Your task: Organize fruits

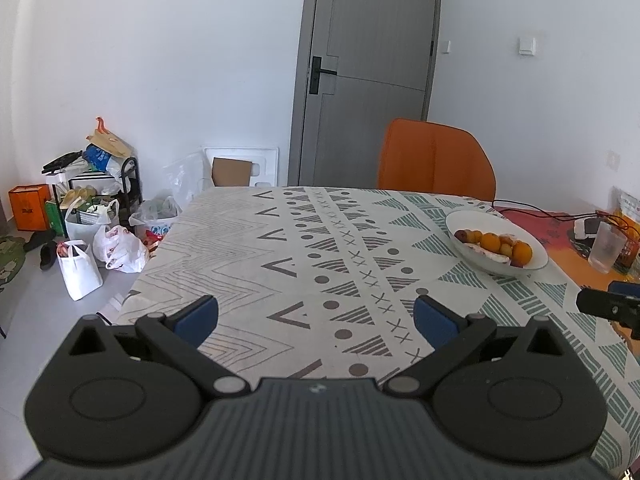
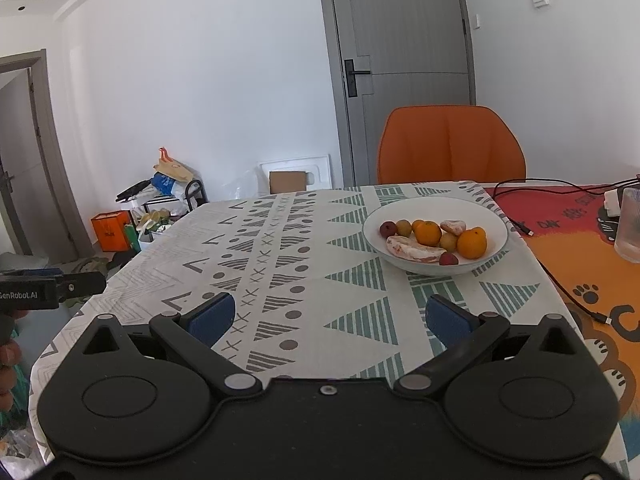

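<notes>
Hovering spread-fingered, empty: left gripper (image 1: 316, 320), right gripper (image 2: 328, 318). Fruit bowl (image 2: 436, 204) upper right of right view, nearer right gripper; far right edge in left view.

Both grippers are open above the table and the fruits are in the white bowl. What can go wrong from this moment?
1. The black cable lies right beside the white bowl; the right gripper could snag it while reaching.
2. The glass stands near the table's right edge and could be knocked over.
3. The oranges are round and piled with other fruit, so one may roll away when pinched.
</notes>
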### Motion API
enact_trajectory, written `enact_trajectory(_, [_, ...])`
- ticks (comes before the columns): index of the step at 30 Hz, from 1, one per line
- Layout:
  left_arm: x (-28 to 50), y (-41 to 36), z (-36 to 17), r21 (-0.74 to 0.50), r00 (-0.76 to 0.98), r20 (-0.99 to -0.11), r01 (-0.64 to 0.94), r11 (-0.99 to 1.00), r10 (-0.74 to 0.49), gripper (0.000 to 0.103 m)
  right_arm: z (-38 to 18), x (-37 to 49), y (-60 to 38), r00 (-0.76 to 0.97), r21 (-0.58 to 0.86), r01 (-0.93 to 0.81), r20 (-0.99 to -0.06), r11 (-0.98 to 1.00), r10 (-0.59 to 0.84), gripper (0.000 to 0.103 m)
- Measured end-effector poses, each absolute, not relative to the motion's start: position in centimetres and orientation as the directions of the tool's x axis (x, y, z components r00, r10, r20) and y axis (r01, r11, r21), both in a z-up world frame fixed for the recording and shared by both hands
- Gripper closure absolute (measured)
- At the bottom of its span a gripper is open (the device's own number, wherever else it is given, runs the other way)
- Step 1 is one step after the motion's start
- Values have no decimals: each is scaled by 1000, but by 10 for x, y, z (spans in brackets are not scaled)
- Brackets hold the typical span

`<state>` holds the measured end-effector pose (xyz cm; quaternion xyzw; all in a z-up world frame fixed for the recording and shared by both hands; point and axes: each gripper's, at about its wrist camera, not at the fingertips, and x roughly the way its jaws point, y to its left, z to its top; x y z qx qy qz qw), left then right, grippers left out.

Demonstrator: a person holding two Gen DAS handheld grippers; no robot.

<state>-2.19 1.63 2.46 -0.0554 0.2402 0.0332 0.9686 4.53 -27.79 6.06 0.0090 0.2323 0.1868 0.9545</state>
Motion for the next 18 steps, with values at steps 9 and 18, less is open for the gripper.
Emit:
enact_trajectory(9, [-20, 15, 23, -88, 878, -478, -84, 993, 32, 0, 58, 46, -276, 819, 99, -354, -447, 930, 359, 0])
enact_trajectory(18, [-20, 13, 20, -88, 878, -479, -73, 993, 22, 0, 56, 47, -276, 819, 97, -351, -451, 931, 355, 0])
